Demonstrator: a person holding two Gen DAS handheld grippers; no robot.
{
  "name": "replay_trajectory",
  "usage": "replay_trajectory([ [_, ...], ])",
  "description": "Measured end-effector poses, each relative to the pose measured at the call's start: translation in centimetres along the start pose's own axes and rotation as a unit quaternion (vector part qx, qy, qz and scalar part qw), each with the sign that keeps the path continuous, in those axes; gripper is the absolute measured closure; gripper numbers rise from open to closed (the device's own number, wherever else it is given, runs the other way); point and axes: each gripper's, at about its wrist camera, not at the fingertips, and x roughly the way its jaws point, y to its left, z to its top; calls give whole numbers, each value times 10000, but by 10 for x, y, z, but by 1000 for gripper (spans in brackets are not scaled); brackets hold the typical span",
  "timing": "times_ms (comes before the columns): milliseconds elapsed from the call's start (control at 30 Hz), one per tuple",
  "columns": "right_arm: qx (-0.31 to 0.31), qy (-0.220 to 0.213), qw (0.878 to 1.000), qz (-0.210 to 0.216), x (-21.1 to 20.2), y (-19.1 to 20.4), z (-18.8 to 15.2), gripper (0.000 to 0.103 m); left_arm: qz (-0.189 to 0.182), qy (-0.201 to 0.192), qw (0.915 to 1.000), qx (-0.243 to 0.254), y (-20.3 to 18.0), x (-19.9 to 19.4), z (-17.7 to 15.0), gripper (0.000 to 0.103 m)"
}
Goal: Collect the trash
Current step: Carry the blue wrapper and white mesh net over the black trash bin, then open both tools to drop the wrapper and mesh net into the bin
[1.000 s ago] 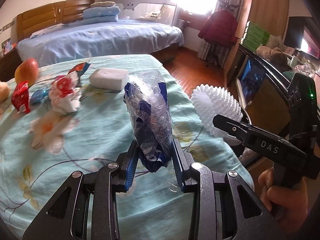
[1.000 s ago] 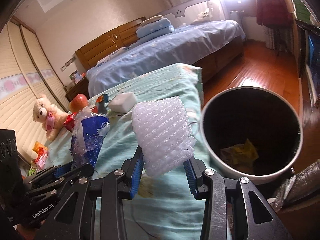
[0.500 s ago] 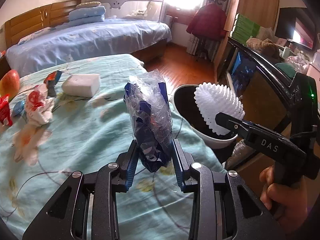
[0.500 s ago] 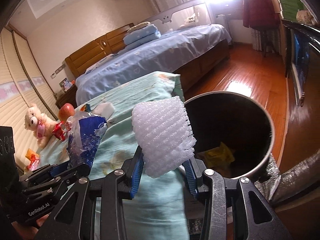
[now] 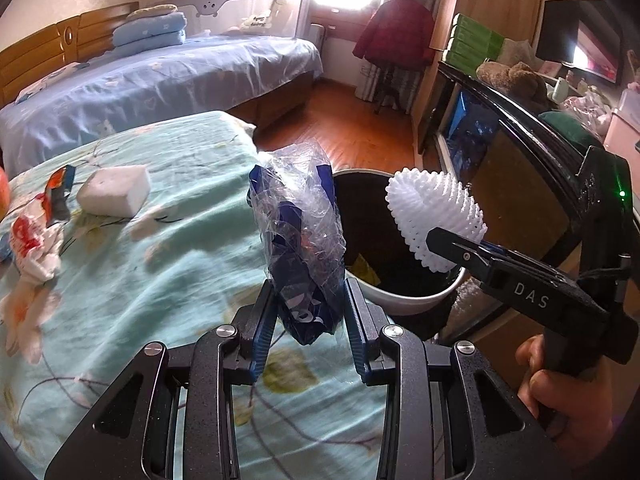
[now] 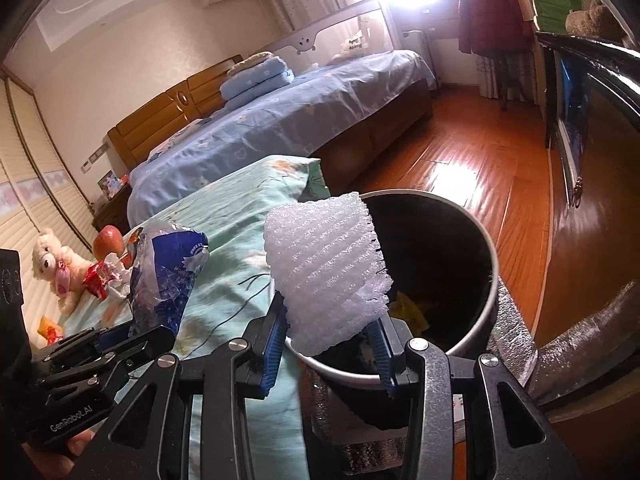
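Note:
My left gripper (image 5: 308, 320) is shut on a crumpled blue and clear plastic bag (image 5: 300, 240), held upright over the bed's edge beside the bin; the bag also shows in the right wrist view (image 6: 164, 276). My right gripper (image 6: 328, 332) is shut on a white foam fruit net (image 6: 324, 268), held over the near rim of the bin; the net also shows in the left wrist view (image 5: 432, 220). The round white bin (image 6: 492, 280) with a dark inside stands on the floor by the bed and holds yellow trash (image 6: 412, 312).
On the teal bedspread (image 5: 140, 280) lie a white foam block (image 5: 114, 192), red and white wrappers (image 5: 36, 240) and an apple (image 6: 108, 240). A teddy bear (image 6: 56, 264) sits at the far left. A dark cabinet (image 5: 520, 184) stands right of the bin.
Both grippers have moved right, toward the bin, with their loads. The foam net has come from over the bed to over the bin's rim. The bag now stands next to the bin.

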Motion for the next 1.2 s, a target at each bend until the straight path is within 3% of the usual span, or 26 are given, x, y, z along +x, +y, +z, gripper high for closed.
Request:
replay_trajectory([
  [1200,236,216,9986,-431,29,-49,23,60,-297,488,9978,335,-29,60,29,70],
])
